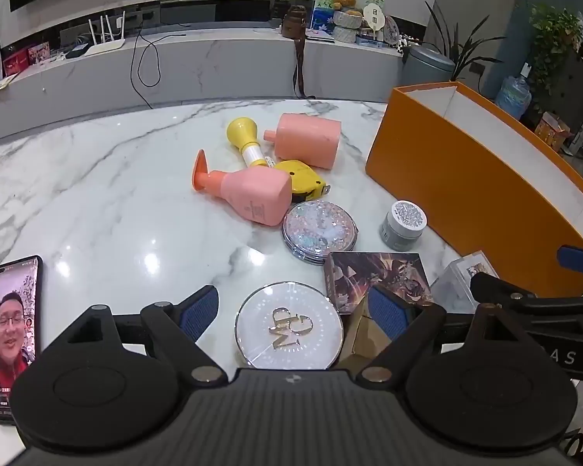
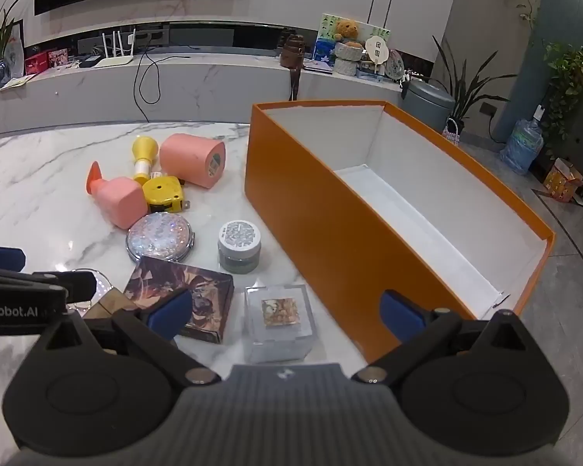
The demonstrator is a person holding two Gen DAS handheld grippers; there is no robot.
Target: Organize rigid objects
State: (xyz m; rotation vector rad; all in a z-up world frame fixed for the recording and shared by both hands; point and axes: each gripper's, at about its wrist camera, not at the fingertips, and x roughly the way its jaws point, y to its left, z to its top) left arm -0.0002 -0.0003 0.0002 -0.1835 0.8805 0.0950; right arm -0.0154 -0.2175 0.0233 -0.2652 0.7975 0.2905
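We logged both tongs, left tongs and right tongs, gaping wide and empty; orange box at right of frame, clutter on the worktop.

Ahead of my right gripper I see a clear cube, patterned box, grey jar and glittery compact. Beyond lie pink bottles, a yellow tape measure, and to the right an open orange box, empty.
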